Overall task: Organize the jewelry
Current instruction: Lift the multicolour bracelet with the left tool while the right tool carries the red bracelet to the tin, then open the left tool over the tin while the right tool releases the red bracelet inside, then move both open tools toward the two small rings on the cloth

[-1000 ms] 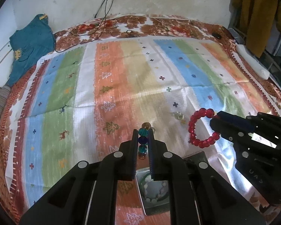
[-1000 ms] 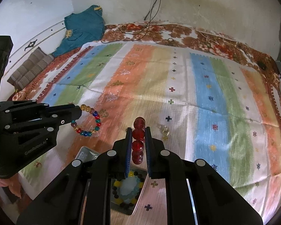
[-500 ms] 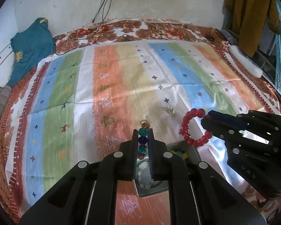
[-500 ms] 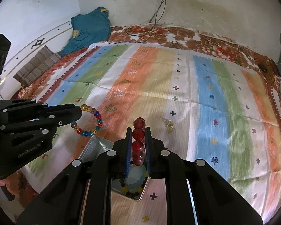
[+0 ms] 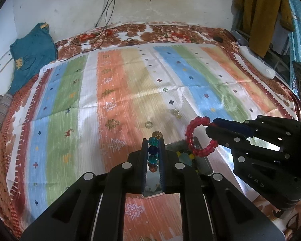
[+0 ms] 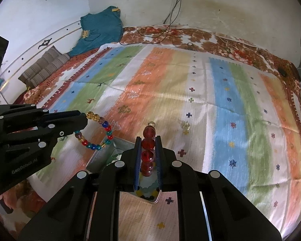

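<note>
My left gripper (image 5: 153, 141) is shut on a multicolour bead bracelet (image 5: 153, 150), whose teal, blue and amber beads stand stacked between the fingers. From the right wrist view, that bracelet (image 6: 98, 132) hangs as a loop from the left gripper (image 6: 83, 118). My right gripper (image 6: 148, 138) is shut on a red bead bracelet (image 6: 148, 143), which also shows as a ring of beads (image 5: 198, 136) at the right gripper (image 5: 209, 124). Both hang over a metal tray (image 5: 205, 163) (image 6: 102, 156) holding a yellow, black and pale bead bracelet (image 5: 185, 156).
The striped cloth (image 5: 130, 80) covers a bed. A small ring (image 5: 148, 124) and a clear trinket (image 5: 175, 112) (image 6: 185, 126) lie on it beyond the tray. At the far left lie a teal garment (image 5: 32, 52) and striped cushions (image 6: 44, 66). Cables (image 5: 102, 32) run from the wall.
Both grippers have shifted over the bed with their bracelets still held. In the left wrist view the tray has slid from under the fingers to their right, and more of the far wall shows.
</note>
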`<act>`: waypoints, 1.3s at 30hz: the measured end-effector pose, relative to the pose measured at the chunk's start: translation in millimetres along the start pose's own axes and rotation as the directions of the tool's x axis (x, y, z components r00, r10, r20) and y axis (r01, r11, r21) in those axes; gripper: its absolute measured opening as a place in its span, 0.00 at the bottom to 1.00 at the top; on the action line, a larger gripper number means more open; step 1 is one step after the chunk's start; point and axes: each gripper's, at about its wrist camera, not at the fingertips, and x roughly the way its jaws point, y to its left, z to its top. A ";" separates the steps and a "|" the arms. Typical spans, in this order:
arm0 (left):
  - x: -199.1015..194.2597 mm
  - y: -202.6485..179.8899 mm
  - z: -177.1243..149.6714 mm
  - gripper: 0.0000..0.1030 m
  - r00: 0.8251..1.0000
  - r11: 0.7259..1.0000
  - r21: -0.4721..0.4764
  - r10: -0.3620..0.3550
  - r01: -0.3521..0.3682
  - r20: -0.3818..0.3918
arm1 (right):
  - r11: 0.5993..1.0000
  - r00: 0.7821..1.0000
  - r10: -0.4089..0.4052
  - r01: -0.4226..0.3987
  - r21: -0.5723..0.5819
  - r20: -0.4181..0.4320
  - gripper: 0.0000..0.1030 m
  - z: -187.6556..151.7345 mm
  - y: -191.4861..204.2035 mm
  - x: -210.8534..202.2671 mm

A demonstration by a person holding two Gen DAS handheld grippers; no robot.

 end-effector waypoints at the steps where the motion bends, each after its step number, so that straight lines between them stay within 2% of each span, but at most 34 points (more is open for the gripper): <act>1: 0.0 -0.4 -0.3 0.09 1.000 1.000 -0.001 0.000 0.000 0.001 | 1.000 1.000 0.000 0.000 0.007 0.000 0.14 -0.5 -1.7 -0.2; 5: -2.1 0.5 -5.0 0.12 1.000 1.000 -0.020 -0.006 0.005 -0.008 | 1.000 1.000 0.016 -0.015 0.027 -0.013 0.14 -1.9 -8.4 0.9; 8: -4.9 4.7 -5.2 0.21 1.000 0.999 -0.034 0.010 -0.010 -0.001 | 0.999 1.000 0.002 -0.002 0.045 -0.011 0.16 -1.8 -14.1 -1.1; 10: -5.5 9.1 -4.5 0.21 1.000 0.999 -0.046 0.013 -0.013 0.000 | 0.998 1.000 0.000 0.001 0.068 -0.018 0.24 -1.1 -21.7 -0.2; 16: 0.9 14.6 -3.3 0.33 1.000 0.999 -0.047 0.015 -0.015 -0.016 | 0.998 0.998 -0.025 0.029 0.062 -0.056 0.34 0.8 -35.8 14.7; 20: 8.2 19.4 -2.6 0.34 0.999 0.999 -0.047 0.025 -0.027 -0.037 | 0.997 0.997 -0.031 0.036 0.066 -0.071 0.38 2.7 -43.0 22.3; 23: 14.7 22.5 -0.7 0.42 0.998 0.998 -0.049 0.030 -0.033 -0.055 | 0.997 0.996 -0.046 0.051 0.058 -0.083 0.47 4.1 -44.5 27.7; 35: 40.1 18.2 11.2 0.50 0.995 0.999 -0.034 -0.016 0.012 -0.094 | 0.998 0.993 -0.014 0.021 0.063 -0.117 0.47 13.8 -52.9 45.0; 39: 64.0 30.9 16.4 0.50 0.987 0.992 -0.116 -0.073 0.056 -0.144 | 0.997 0.989 -0.007 0.018 0.075 -0.147 0.47 13.7 -56.3 57.0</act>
